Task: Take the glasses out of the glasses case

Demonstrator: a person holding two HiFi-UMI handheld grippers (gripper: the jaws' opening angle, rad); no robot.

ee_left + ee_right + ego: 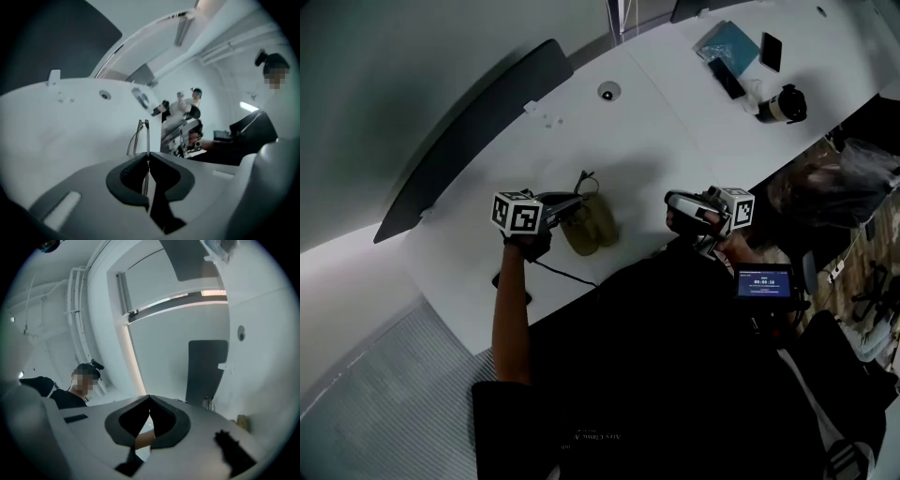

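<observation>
1. The left claw [146,157] is pinched nearly closed on the thin dark wire-framed glasses [140,136]. In the left gripper view only a slim strand of the frame runs between the pads and stands up past them. With so small a hold, I judge that the frame could pivot or slide out if the claw tilts or jerks.
2. In the head view the glasses [584,183] rise just above the olive-brown soft glasses case [592,227], which lies on the white tabletop [656,122] right at the tip of the left claw [574,204]. Whether every part of the frame is free of the case I cannot tell. A snagged part could drag the light case along or bend the wire.
3. The right claw [673,200] is closed with nothing in it and hangs off to the side, well apart from the case. In the right gripper view the right claw [149,401] aims up at the wall. Nothing pins the case down, so a pull on the frame would probably move it.
4. Squeezing harder to stop a slip could kink the thin metal.
5. The frame is fine, smooth wire, springy-looking and narrow. The case looks like matte, pliable leather or cloth, rounded and folded open into two lobes. The tabletop is a smooth, hard, slightly glossy surface that offers little friction. The claw pads are dark, ribbed and rubbery.
</observation>
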